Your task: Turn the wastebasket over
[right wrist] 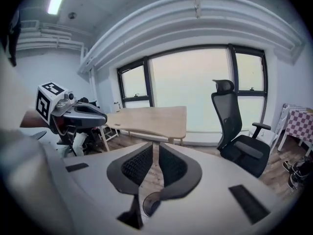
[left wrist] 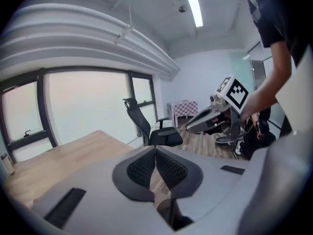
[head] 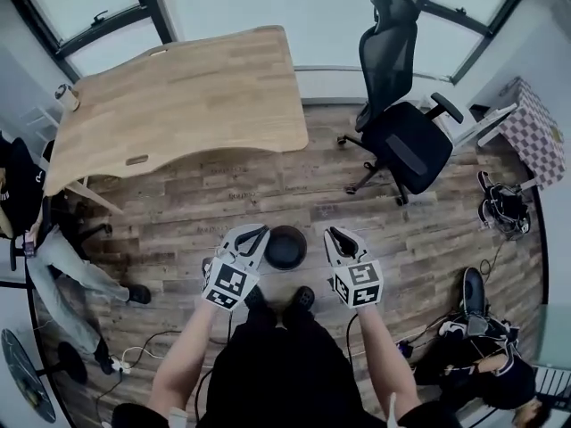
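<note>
**Head view: wastebasket stands between two empty grippers**

Head view shows me the wastebasket (head: 285, 247) on the wooden floor (head: 196, 212), just at 12 o'clock from the person's shoes (head: 303, 298). It lies in the gap between my two grippers: at 3 o'clock from the left gripper (head: 257, 234) and at 9 o'clock from the right gripper (head: 337, 235). To my eye, neither one is nearer than the other.

I see the basket from straight above, so its long axis points up at the camera and it looks like a small, dark, round disc with a paler edge on the near side. I cannot tell whether I look into the mouth or onto the base, so I cannot judge if the turning is done.

Both gripper views look across the room at the desk (head: 178, 96) and the office chair (head: 401, 132), not down, so I judge that both grippers hover above the basket and do not touch it. The left jaws are closed, pad on pad, and hold nothing. The right jaws are closed down to a thin slit, also empty.
</note>
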The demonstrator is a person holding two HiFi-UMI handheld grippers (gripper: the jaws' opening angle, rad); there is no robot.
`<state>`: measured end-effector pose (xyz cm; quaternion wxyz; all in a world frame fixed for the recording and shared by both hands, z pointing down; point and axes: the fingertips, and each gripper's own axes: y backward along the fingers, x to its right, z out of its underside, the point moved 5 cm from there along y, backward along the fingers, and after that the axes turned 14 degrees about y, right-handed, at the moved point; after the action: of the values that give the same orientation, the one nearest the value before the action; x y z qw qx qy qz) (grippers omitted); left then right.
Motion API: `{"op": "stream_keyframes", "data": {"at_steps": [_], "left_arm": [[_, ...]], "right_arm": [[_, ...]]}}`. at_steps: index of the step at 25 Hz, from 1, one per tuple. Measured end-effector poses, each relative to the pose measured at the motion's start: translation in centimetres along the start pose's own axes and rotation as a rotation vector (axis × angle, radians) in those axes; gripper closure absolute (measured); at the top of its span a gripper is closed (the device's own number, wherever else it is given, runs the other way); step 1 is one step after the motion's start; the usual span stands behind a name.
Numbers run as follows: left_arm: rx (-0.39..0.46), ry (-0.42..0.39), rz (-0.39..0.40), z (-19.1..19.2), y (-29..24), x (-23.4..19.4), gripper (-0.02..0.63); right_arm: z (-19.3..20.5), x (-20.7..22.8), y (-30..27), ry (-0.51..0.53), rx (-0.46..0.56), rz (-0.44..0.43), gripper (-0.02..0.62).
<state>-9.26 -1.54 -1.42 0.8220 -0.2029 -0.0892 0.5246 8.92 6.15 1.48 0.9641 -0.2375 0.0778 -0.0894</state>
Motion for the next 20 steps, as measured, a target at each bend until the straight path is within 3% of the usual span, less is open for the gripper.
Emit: {"op": "stream_keyframes", "data": {"at_steps": [10, 14, 20], "left_arm": [[0.216, 0.23, 0.045, -7.3, 2.5, -0.6, 0.586], [0.252, 0.255, 0.05, -8.7, 2.7, -1.3, 0.588], [0.263, 0.259, 0.058, -9.5, 2.8, -2.0, 0.588]], "right_arm": [[-8.7, 1.1, 4.3, -0.044, 0.275, -0.024, 0.561], [-10.7, 1.7, 5.1, -0.055, 0.334, -0.033, 0.563], [-11.5, 1.9, 5.3, -0.025, 0.331, -0.012, 0.564]]}}
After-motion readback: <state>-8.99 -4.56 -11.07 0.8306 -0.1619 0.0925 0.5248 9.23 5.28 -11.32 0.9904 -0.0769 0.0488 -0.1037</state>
